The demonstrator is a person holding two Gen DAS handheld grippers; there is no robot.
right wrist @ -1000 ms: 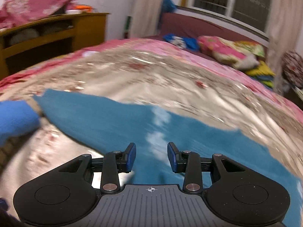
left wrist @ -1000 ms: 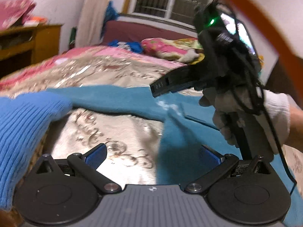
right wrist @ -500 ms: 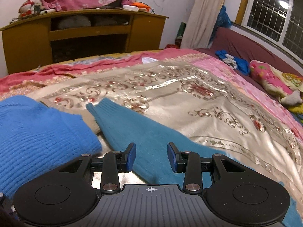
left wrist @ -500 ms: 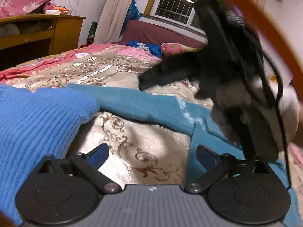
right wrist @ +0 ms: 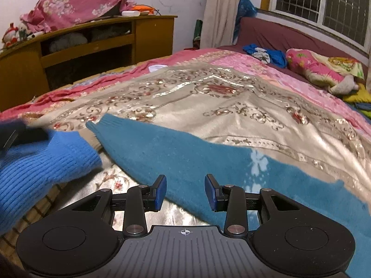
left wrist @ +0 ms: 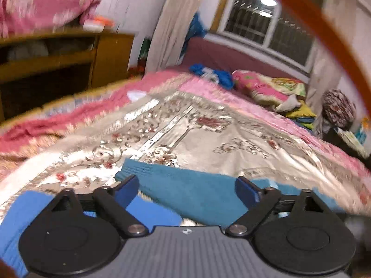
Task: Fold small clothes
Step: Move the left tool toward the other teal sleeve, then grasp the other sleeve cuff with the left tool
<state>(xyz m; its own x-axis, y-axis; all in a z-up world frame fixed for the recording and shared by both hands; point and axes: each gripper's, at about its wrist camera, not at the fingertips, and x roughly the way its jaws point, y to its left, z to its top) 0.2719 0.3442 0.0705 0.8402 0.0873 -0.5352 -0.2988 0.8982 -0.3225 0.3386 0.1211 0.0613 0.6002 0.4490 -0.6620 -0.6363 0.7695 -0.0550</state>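
Floral bedspread (right wrist: 231,106), wooden cabinet (right wrist: 92,46) beyond

Patterned bedspread (right wrist: 231,106), wooden cabinet (right wrist: 92,44), pink floral cloth (right wrist: 78,0) on top; barred window (right wrist: 324,7), curtain (right wrist: 218,11), pink pillow (right wrist: 310,67)
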